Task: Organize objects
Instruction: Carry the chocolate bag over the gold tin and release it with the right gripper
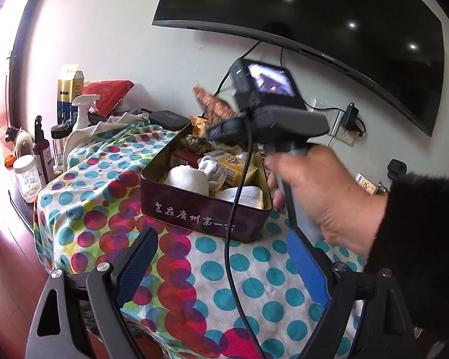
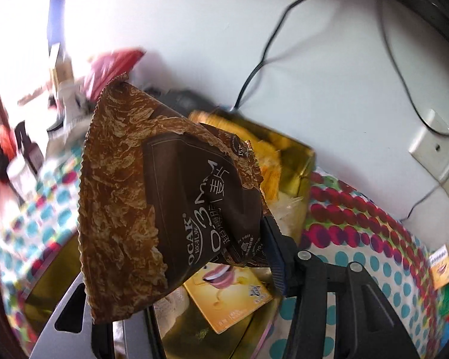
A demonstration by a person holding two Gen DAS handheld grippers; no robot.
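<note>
The brown snack packet (image 2: 152, 185) hung in the right tool (image 2: 176, 254), clamped between its fingers at the packet's lower right corner, where the blue-ribbed finger (image 2: 277, 257) pressed against the wrapper; the other finger was hidden behind the packet. In the right wrist view the packet's long axis ran from that gripped corner up and to the left, its serrated end pointing towards the upper left, away from the tool, and its printed face turned to the camera. It was held in the air above the open tin box (image 2: 299, 161), not touching the contents. The right tool's opening was roughly steady around the packet.

From the left wrist view, the packet (image 1: 212, 104) stuck out beyond the right tool, over the far end of the dark red tin box (image 1: 194, 209). The box stood on the table, on a spotted cloth (image 1: 83, 197), and held white socks (image 1: 188, 179) and a yellow carton (image 1: 236, 167). A hand (image 1: 323, 191) in a dark sleeve gripped the right tool's handle.

The left tool (image 1: 221, 263) stood released, its two blue-padded fingers spread wide with nothing between them, low in front of the box's near wall.
</note>
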